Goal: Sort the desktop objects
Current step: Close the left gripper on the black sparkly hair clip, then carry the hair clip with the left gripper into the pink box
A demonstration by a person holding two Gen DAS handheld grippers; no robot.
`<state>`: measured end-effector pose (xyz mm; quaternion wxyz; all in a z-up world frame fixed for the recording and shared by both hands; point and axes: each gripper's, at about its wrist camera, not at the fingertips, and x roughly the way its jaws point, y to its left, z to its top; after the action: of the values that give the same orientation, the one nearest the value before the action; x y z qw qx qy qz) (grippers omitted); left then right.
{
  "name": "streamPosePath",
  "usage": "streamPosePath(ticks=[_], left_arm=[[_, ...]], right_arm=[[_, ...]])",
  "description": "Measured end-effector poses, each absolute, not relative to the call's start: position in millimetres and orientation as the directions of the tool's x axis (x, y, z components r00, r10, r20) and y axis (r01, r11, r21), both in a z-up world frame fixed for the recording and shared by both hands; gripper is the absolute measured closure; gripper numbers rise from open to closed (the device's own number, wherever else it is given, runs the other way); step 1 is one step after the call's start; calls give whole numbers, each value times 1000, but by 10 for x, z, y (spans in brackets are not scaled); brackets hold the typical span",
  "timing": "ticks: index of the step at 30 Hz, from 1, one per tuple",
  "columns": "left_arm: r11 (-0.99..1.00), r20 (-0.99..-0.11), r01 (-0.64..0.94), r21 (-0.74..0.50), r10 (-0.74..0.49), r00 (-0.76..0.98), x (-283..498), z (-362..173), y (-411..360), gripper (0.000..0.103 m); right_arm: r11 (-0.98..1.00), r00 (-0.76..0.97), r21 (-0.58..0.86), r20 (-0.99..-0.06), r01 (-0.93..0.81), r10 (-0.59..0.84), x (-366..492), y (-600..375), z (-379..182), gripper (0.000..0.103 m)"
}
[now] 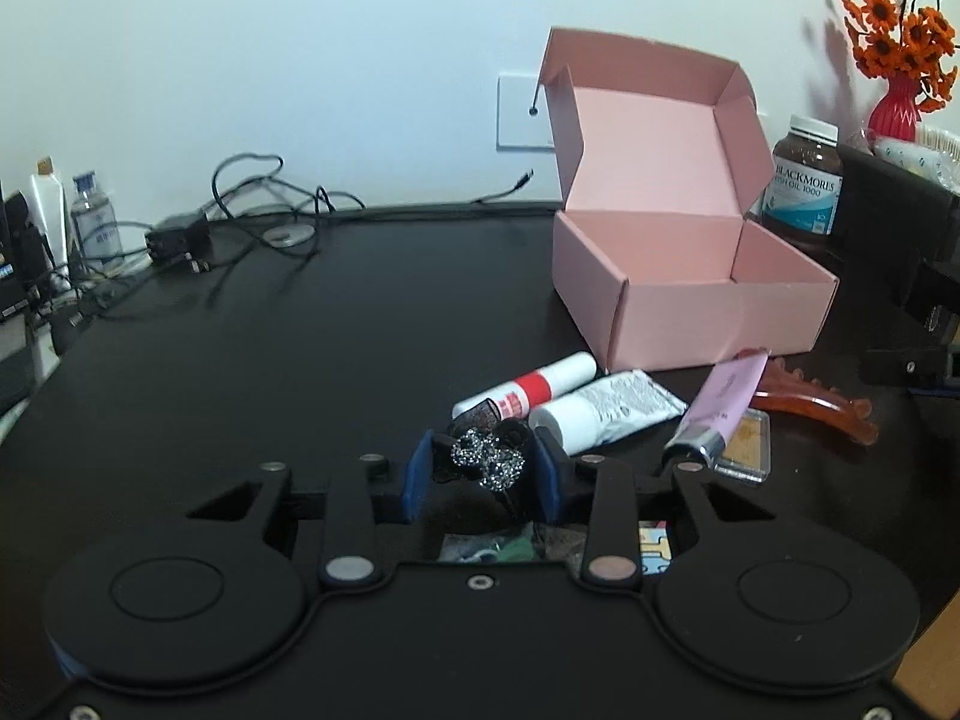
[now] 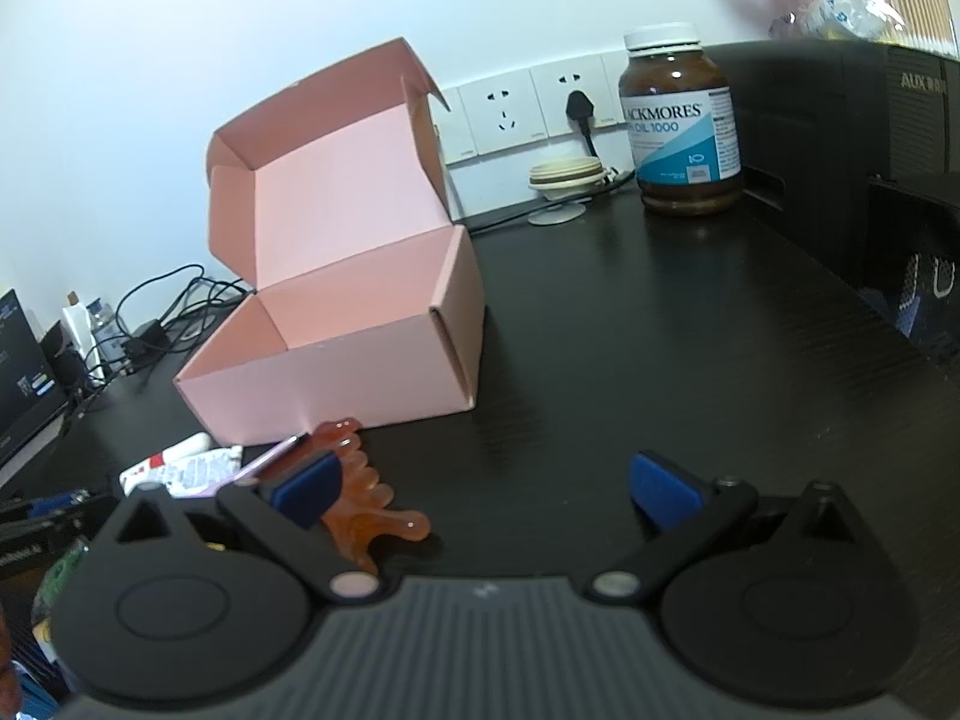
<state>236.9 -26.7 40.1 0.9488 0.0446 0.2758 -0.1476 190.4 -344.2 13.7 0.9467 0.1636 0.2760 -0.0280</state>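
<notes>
Between left tool (image 1: 485, 474) pads: sparkly black hair bow (image 1: 487, 457), clamped.

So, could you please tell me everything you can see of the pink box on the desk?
The pink box looks like folded cardboard, pink inside and out. Its hinged lid stands open, tilted back toward the wall, with side flaps folded inward. The part of the inside that shows holds nothing. It sits flat on the black desk, in front of the wall sockets. A brown supplement jar stands apart behind it. An orange comb and a pink tube lie at its front wall; contact is unclear.
</notes>
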Motion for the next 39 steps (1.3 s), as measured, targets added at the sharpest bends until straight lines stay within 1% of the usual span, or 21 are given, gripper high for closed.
streamPosePath(ticks=[8,14,18,23,32,39], left_arm=[[951,-488,306,48,-244,838,2382,709,-371,67],[930,-449,357,82,-285,847,2572,903,-679,67],[908,-467,411,87,-327,821,2800,978,-992,67],[887,-504,442,133,-324,801,3079,951,-1403,67],[878,-575,427,216,-239,782,3448,760,-1893,67],[867,-616,413,277,-169,769,3595,610,-2079,67]], right_arm=[[944,847,298,-530,144,38,1905,-3447,137,1],[942,849,304,-527,144,40,1903,-3454,138,1],[941,850,307,-526,144,42,1899,-3455,138,1],[938,852,315,-522,142,46,1892,-3466,137,1],[934,855,332,-515,135,60,1879,-3490,137,1],[931,857,340,-511,133,64,1877,-3504,139,1]])
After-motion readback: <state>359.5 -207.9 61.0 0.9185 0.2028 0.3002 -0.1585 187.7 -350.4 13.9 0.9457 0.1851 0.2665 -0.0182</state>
